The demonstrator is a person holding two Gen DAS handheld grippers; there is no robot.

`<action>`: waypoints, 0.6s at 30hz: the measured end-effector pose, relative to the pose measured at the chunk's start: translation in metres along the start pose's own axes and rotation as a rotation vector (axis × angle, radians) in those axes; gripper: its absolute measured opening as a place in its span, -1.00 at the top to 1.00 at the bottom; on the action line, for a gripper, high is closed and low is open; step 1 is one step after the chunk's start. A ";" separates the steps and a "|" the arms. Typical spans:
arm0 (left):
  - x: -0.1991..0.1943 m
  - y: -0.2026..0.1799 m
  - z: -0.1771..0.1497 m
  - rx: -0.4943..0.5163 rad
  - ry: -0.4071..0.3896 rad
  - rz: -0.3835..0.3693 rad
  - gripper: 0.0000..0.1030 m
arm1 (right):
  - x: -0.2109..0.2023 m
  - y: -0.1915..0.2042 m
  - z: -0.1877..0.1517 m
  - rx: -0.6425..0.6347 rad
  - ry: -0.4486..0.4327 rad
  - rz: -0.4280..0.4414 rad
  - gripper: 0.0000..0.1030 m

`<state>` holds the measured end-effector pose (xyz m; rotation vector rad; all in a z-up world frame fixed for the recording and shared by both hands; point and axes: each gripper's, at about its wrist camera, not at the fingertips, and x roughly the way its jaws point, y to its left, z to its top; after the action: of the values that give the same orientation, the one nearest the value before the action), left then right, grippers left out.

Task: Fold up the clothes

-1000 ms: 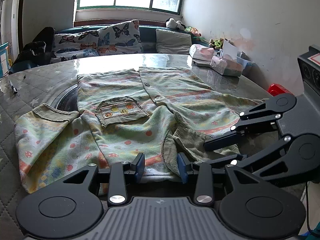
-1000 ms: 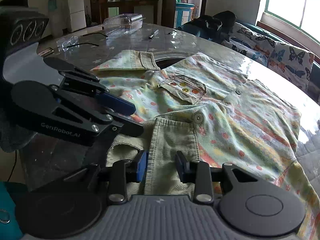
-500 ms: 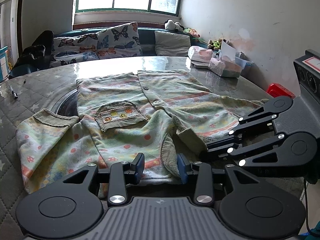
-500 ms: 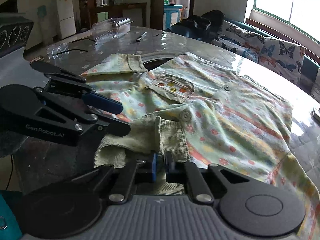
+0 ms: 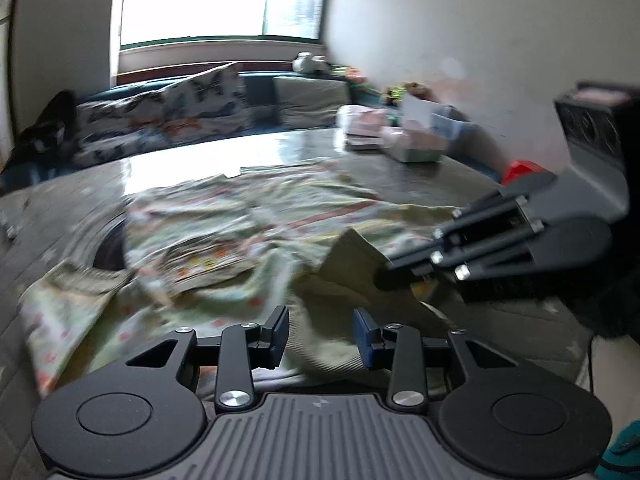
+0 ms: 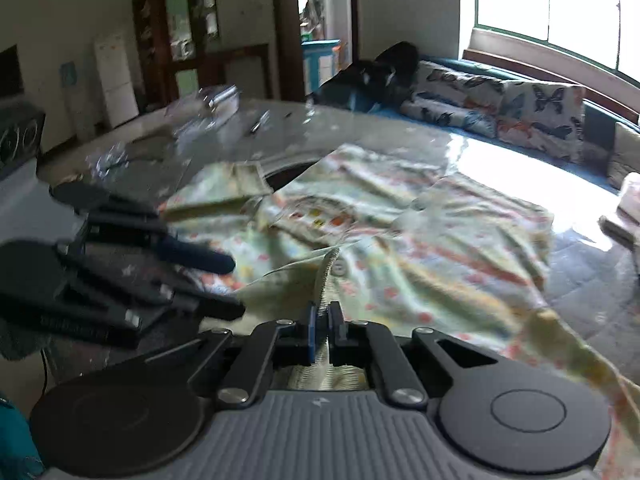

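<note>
Shirt pinched and lifted

The right gripper grasps the shirt collar; the left gripper has its fingers spread wide over the table.

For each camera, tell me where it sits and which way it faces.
Left wrist: sits on the left gripper, jaws open at the shirt's near edge, facing across the table toward the window; the right gripper shows at right.
Right wrist: sits on the right gripper, shut on the shirt's ribbed collar, facing toward the doorway; the left gripper shows at left.
Shared: shirt, table, butterfly cushions, each other's gripper.
</note>
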<state>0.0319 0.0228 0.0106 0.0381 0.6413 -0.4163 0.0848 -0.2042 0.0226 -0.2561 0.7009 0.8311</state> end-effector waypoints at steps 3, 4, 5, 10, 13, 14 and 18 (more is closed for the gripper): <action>0.011 -0.009 0.003 0.049 0.026 -0.033 0.37 | -0.011 -0.009 0.001 0.031 -0.018 -0.012 0.91; 0.015 -0.011 0.003 0.066 0.039 -0.036 0.40 | -0.012 -0.011 0.000 0.037 -0.021 -0.016 0.91; 0.019 -0.012 0.003 0.082 0.054 -0.040 0.40 | -0.012 -0.013 0.000 0.042 -0.021 -0.017 0.91; 0.036 -0.015 0.000 0.155 0.131 -0.007 0.40 | -0.005 -0.013 -0.002 0.054 -0.021 0.002 0.91; 0.039 -0.016 -0.004 0.184 0.155 0.012 0.40 | -0.003 -0.012 -0.003 0.053 -0.022 0.013 0.91; 0.040 -0.015 -0.004 0.191 0.158 0.013 0.41 | -0.002 -0.012 -0.003 0.053 -0.022 0.015 0.91; 0.041 -0.013 -0.004 0.175 0.155 0.003 0.81 | -0.001 -0.014 -0.003 0.064 -0.023 0.012 0.91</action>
<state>0.0542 -0.0031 -0.0158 0.2402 0.7562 -0.4686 0.0934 -0.2158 0.0204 -0.1846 0.7074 0.8199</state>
